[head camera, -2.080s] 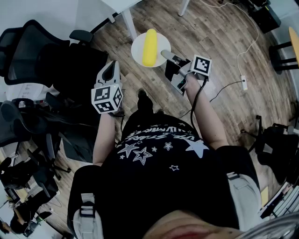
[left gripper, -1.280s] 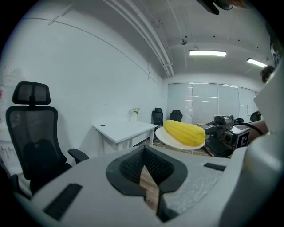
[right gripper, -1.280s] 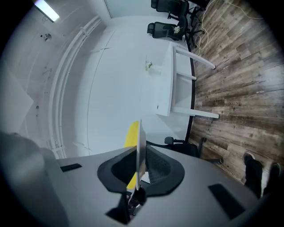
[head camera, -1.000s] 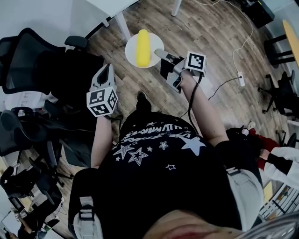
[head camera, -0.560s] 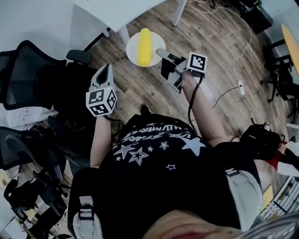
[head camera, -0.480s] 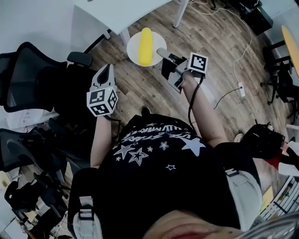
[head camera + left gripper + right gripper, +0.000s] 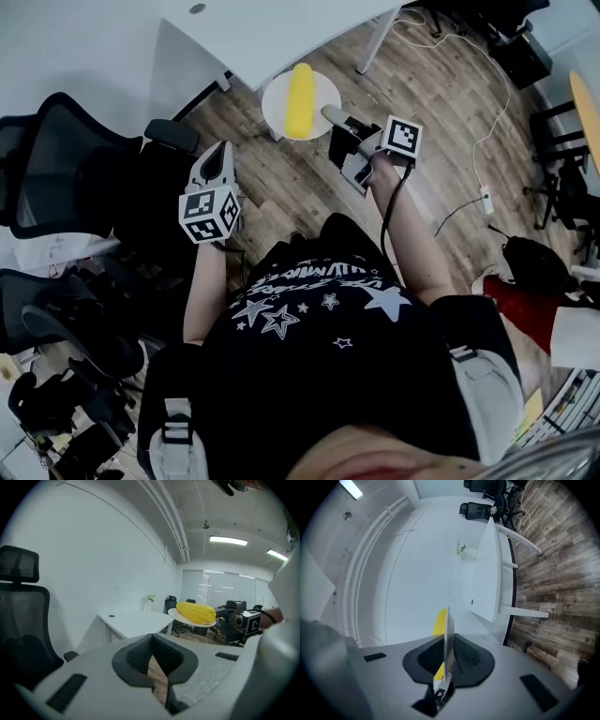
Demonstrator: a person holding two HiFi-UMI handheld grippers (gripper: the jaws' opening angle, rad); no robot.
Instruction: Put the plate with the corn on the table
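Beside the white table (image 7: pixel 281 28), the person holds the plate (image 7: pixel 274 94) out over the wooden floor (image 7: pixel 441 103), just short of the table's near edge. The right gripper (image 7: pixel 330 113) has its jaws pinched narrowly on the plate's rim, and the corn (image 7: pixel 300 97) lies along the plate's middle. The left gripper (image 7: pixel 221 157) hangs lower, its jaws together on nothing.

With only one side of the rim held, I would say the plate wants keeping level so the cob cannot roll. It should go up over the edge, clear of the table leg (image 7: pixel 375 37), and be set flat well inside before the jaws let go.

Against two seconds ago, far more tabletop shows ahead and the plate sits much closer to its edge. The grip on the rim and the idle left gripper look unchanged.
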